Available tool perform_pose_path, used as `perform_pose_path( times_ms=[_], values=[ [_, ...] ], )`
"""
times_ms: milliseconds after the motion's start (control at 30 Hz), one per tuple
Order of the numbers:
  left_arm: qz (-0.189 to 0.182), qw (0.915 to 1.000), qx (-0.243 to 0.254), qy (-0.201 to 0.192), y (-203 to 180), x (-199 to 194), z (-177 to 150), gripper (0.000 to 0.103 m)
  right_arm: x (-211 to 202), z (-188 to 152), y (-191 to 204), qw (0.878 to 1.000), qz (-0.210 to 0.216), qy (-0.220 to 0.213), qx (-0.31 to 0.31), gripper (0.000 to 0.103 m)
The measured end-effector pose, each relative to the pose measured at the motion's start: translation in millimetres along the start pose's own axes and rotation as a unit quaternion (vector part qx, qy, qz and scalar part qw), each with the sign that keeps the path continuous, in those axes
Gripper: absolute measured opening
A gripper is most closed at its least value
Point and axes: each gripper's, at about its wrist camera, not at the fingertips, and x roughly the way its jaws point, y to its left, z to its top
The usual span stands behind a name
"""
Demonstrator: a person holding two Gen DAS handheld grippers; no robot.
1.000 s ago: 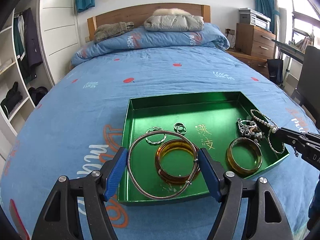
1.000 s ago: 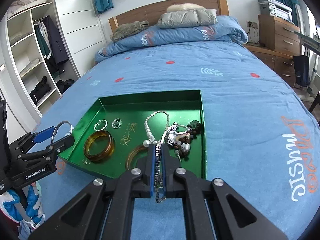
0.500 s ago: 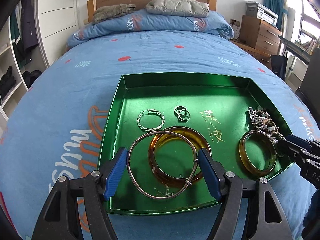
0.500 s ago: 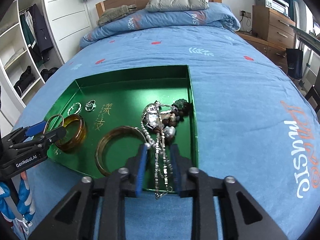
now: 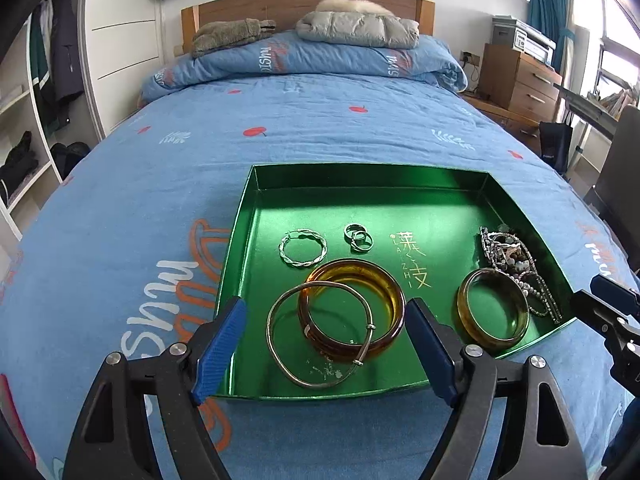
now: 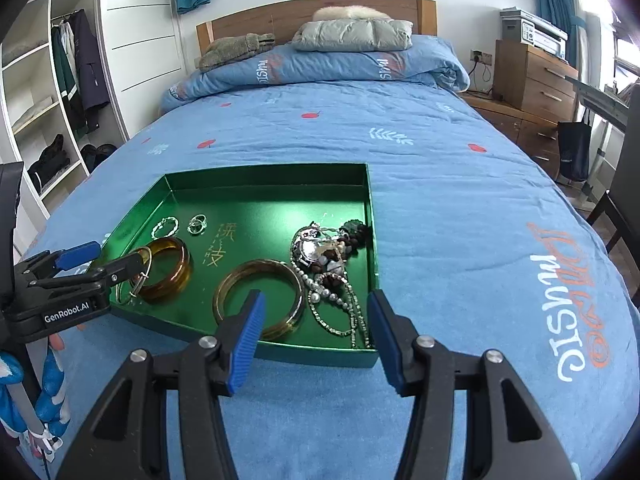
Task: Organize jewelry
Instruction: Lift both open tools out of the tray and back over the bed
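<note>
A green tray [image 5: 360,172] lies on the blue bedspread. A thin silver bangle [image 5: 371,327] rests in it, leaning on a wide amber bangle [image 5: 395,304]. My left gripper [image 5: 326,350] straddles both; its jaws are opening and the pads touch neither. A slimmer amber bangle [image 5: 494,342] and a heap of beads and chains [image 5: 512,252] fill the tray's right side. In the right wrist view my right gripper [image 6: 316,340] hangs over the tray's near edge [image 6: 312,354], jaws opening. The pearl necklace [image 6: 340,312] lies loose in the tray beyond the pads.
A twisted silver hoop [image 5: 282,248] and two small rings [image 5: 358,236] sit mid-tray. A folded duvet and jackets [image 5: 356,28] lie at the headboard. Open wardrobe shelves [image 6: 36,112] stand left, a wooden chest of drawers [image 6: 536,76] right, and a dark chair [image 5: 624,184] at the bed's right.
The right gripper went from shut on the necklace to open, and the necklace now lies in the tray. The left jaws widened, and the silver bangle dropped onto the amber bangle.
</note>
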Motion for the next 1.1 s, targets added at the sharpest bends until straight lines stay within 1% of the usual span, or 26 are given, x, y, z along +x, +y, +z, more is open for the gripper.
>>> perform_pose_path(
  times_ms=[167, 233, 300, 367, 433, 633, 867, 1100],
  values=[
    [0.0, 0.9998, -0.004, -0.019, -1, -30, -6, 0.085, -24, -8, 5, 1.0, -0.015, -0.014, 0.003, 0.051],
    [0.005, 0.9995, -0.005, -0.029, -2, -45, -12, 0.09, -36, -13, 10, 0.999, -0.028, -0.02, 0.0, 0.051],
    [0.009, 0.9993, -0.008, -0.037, -1, -58, -19, 0.092, -47, -19, 14, 0.999, -0.034, -0.022, -0.003, 0.051],
    [0.014, 0.999, -0.009, -0.042, -1, -71, -26, 0.093, -60, -28, 19, 0.999, -0.03, -0.026, -0.004, 0.051],
    [0.017, 0.9987, -0.013, -0.046, 0, -83, -33, 0.094, -70, -37, 23, 0.999, -0.029, -0.023, -0.01, 0.055],
    [0.024, 0.9979, -0.034, -0.049, 1, -113, -56, 0.098, -99, -61, 33, 0.999, -0.023, -0.014, -0.019, 0.056],
    [0.031, 0.9977, -0.035, -0.049, 5, -146, -83, 0.099, -133, -84, 46, 0.999, -0.028, -0.004, -0.016, 0.056],
    [0.048, 0.9969, -0.031, -0.054, 8, -176, -106, 0.1, -162, -106, 62, 1.0, -0.024, -0.008, -0.019, 0.056]
  ],
)
